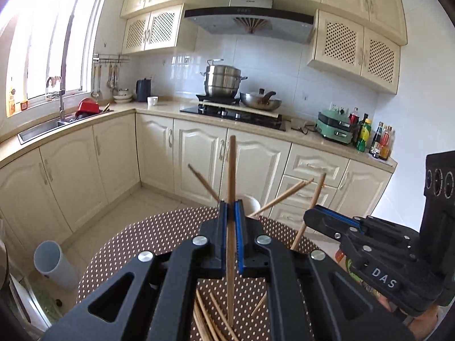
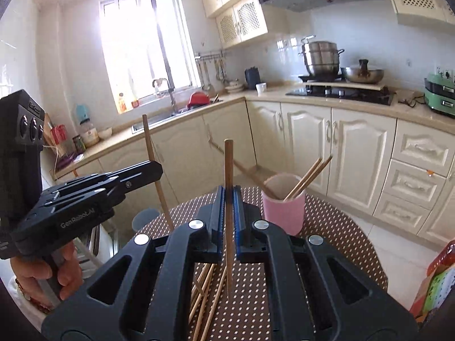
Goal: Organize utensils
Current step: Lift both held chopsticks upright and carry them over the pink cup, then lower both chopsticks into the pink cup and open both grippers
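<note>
Both jaws clenched, each on one chopstick held near upright: left gripper [image 1: 233, 221], right gripper [image 2: 229, 213]. Pink cup [image 2: 283, 213] on dotted tabletop [image 2: 341, 227], ahead and just right of right gripper; nearer hand. Loose chopsticks [image 2: 204, 298] lying below.

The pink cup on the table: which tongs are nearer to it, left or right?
Right. The right tongs hold a chopstick just beside the pink cup. The left tongs, gripping another chopstick, are farther away on the other side.
</note>
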{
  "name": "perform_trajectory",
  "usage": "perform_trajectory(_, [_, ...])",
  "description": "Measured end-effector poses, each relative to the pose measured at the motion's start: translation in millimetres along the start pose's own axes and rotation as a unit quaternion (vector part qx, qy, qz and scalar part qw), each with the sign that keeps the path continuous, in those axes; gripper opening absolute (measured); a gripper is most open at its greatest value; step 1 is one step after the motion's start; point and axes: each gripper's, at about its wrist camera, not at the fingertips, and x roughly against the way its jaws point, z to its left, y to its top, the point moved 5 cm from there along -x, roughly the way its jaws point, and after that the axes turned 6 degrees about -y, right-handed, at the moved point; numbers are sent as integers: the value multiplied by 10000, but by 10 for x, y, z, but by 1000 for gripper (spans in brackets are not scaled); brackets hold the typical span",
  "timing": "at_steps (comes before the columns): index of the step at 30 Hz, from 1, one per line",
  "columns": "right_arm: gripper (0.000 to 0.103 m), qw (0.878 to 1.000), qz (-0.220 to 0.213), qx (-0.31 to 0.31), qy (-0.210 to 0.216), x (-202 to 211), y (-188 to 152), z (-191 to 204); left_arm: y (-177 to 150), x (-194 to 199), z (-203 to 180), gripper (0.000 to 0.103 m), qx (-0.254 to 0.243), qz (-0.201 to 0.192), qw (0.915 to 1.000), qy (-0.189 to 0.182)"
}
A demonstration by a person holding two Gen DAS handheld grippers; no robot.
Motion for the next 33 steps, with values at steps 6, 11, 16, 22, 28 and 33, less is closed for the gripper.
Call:
perform_trajectory(6, [6,9990,-420,-93,-79,40,326,-193,352,-232,-131,6,-101,-360,9993,12])
perform_trajectory(11, [6,9972,-712,-147,-170,-11,546,-327,607,-405,-175,6,16,-751,9972,46])
perform_trajectory(16, [6,9949,-957,-120,-288,-95,706,-421,790,-531,-226,6,7,-1190,9928,139])
perform_trajectory(22, [6,9914,-1240,-227,-344,-151,862,-516,923,-654,-247,6,35,-1532,9880,184])
perform_trajectory(28, [6,9876,-1451,-205,-558,-241,909,-560,904,-833,-208,6,36,-1556,9876,216])
perform_trajectory(33, [6,9870,-1468,-143,-632,-328,874,-551,765,-987,-133,6,71,-1420,9895,245])
